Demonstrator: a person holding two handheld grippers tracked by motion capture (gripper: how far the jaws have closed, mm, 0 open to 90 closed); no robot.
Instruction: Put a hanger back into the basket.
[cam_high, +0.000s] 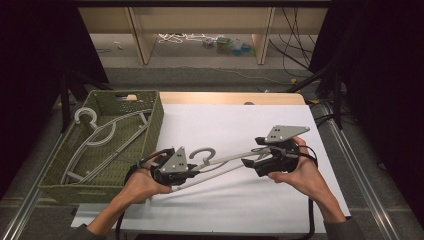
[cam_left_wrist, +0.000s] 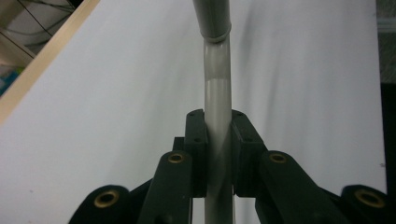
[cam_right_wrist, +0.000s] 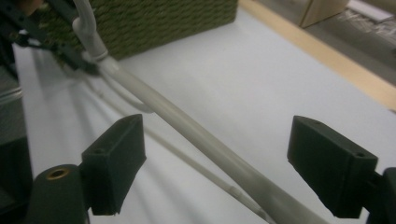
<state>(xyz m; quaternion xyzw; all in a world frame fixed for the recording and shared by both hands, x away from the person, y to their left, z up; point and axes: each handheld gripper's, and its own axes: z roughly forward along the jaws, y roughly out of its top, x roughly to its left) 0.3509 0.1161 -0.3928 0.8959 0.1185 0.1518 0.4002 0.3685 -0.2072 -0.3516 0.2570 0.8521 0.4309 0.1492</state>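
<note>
A grey plastic clothes hanger (cam_high: 215, 163) lies across the middle of the white table top, its hook (cam_high: 204, 153) pointing up. My left gripper (cam_high: 192, 173) is shut on the hanger's left arm; the grey bar (cam_left_wrist: 218, 93) runs straight up between its closed pads (cam_left_wrist: 196, 154). My right gripper (cam_high: 248, 161) is at the hanger's right end with its jaws wide open. The hanger's arm (cam_right_wrist: 196, 135) passes between and below its fingers (cam_right_wrist: 114, 161) without touching them.
A green woven basket (cam_high: 60, 192) stands at the table's left with more grey hangers (cam_high: 100, 137) inside; its wall (cam_right_wrist: 154, 21) appears beyond the right gripper. The white board (cam_high: 235, 125) ends in a wooden strip at the back. Cables and shelf legs lie on the floor beyond.
</note>
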